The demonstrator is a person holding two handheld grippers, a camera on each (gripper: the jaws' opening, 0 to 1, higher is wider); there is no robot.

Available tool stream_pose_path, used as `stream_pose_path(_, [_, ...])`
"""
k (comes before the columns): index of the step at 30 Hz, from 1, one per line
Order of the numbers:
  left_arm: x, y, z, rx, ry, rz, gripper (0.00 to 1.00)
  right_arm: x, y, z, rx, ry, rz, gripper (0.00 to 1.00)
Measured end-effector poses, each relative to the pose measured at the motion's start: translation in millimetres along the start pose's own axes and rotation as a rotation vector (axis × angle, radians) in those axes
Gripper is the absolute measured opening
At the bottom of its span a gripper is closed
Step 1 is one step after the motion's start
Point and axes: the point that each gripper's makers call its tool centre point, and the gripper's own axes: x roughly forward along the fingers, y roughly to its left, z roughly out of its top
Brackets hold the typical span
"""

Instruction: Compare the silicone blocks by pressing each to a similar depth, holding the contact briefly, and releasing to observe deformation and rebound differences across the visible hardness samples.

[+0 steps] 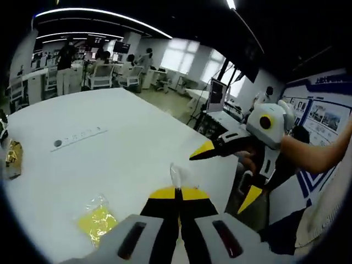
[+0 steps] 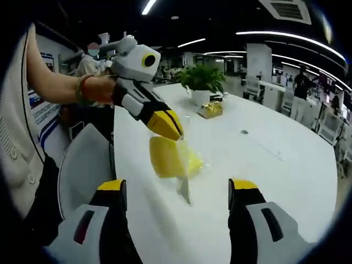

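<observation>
The left gripper [image 1: 177, 193] has its two yellow-tipped black jaws pressed together, pinching the thin edge of a clear plastic bag [image 1: 175, 177]. In the right gripper view this clear bag [image 2: 184, 165] hangs from the left gripper [image 2: 168, 125] above the white table [image 2: 264, 165], and a yellow silicone block [image 2: 168, 157] sits inside it. The right gripper [image 2: 179, 190] has its jaws spread wide apart, holding nothing. In the left gripper view, another yellow block in a clear wrapper [image 1: 97, 220] lies on the white table [image 1: 121, 159]. A potted green plant [image 2: 202, 82] stands farther back on the table.
</observation>
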Motion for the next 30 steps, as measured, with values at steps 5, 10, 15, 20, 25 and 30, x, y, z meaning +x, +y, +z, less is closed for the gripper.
stream_pose_path(5, [3, -4.2, 2.8, 0.024, 0.012, -0.014, 0.0, 23, 3, 6.9, -0.028, 0.033, 0.05, 0.68])
stream_pose_path(10, [6, -6.9, 5.3, 0.038, 0.019, -0.026, 0.0, 41, 5, 10.5, -0.047, 0.059, 0.086, 0.65])
stream_pose_path(15, [7, -8.1, 6.1, 0.046, 0.023, -0.04, 0.0, 54, 4, 8.2, -0.049, 0.085, 0.108, 0.6])
stream_pose_path(20, [9, -11.7, 5.7, 0.055, 0.032, -0.054, 0.0, 65, 6, 7.5, -0.035, 0.103, 0.136, 0.53])
stream_pose_path(25, [9, -14.7, 8.2, 0.057, 0.023, -0.067, 0.0, 70, 10, 4.2, -0.024, 0.124, 0.161, 0.46])
stream_pose_path(30, [7, -19.5, 8.5, 0.057, 0.017, -0.085, 0.0, 69, 8, 2.1, -0.038, 0.127, 0.154, 0.37])
